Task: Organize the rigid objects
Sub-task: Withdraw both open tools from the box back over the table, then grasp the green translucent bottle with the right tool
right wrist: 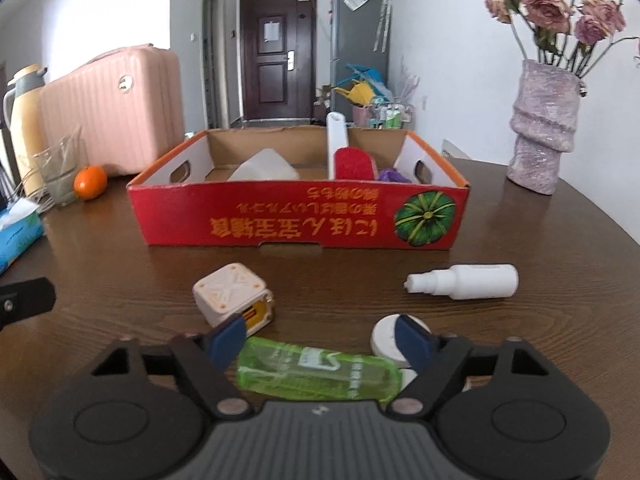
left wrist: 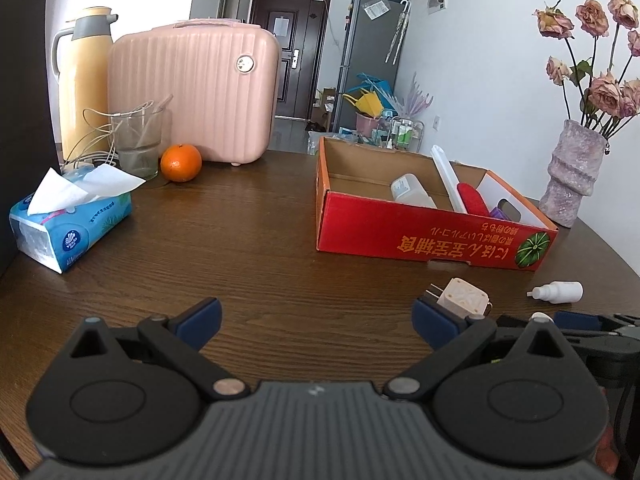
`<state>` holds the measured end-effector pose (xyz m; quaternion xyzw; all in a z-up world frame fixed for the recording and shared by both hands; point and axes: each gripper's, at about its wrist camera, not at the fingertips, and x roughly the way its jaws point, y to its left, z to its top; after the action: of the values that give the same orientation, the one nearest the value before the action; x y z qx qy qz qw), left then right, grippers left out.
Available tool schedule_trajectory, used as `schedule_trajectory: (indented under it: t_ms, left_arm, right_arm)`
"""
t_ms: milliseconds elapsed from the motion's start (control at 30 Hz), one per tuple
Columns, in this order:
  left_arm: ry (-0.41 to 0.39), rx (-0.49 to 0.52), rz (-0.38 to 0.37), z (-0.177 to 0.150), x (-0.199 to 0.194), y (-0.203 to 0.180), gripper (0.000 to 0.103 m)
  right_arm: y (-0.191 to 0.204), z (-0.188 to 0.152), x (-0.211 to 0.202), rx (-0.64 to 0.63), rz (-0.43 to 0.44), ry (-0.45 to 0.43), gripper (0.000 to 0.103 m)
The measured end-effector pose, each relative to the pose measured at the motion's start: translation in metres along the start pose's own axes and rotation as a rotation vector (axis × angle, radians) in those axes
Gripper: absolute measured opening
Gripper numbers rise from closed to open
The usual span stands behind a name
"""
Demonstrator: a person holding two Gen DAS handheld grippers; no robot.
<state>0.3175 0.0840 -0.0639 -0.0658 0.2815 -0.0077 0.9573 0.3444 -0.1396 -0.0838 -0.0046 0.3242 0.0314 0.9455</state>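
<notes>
Right wrist view is showing the right claw (right wrist: 320, 338) half-open, straddling the green bottle (right wrist: 316, 372) lying crosswise at the bench's near edge.

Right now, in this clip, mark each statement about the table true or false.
1. The green bottle lies on its side between the right claw's fingers. True.
2. The orange is inside the red box. False: it sits on the table beside the pink case.
3. The left claw holds the charger cube. False: its jaws are wide open with nothing between them; the cube lies on the table by its right finger.
4. The white bottle lies on the table outside the box. True.
5. The flower vase has tipped over. False: it stands upright.
</notes>
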Motion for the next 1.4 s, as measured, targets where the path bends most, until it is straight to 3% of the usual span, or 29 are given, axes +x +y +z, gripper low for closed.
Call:
schedule_trajectory:
  t_ms: [133, 533, 1200, 1400]
  left_arm:
    - [0.003, 0.000, 0.000, -0.001, 0.001, 0.000, 0.103]
    - [0.025, 0.022, -0.008, -0.005, 0.003, -0.004, 0.103]
    - [0.055, 0.051, 0.000, -0.012, 0.006, -0.010, 0.103]
    - [0.056, 0.059, 0.006, -0.013, 0.006, -0.012, 0.103]
  right_arm:
    - [0.006, -0.005, -0.004, -0.035, 0.026, 0.017, 0.063]
    - [-0.002, -0.037, -0.037, -0.165, 0.102, 0.032, 0.062]
    - [-0.038, -0.055, -0.054, -0.187, 0.133, 0.057, 0.063]
    - [-0.048, -0.053, -0.049, -0.174, 0.153, 0.078, 0.058]
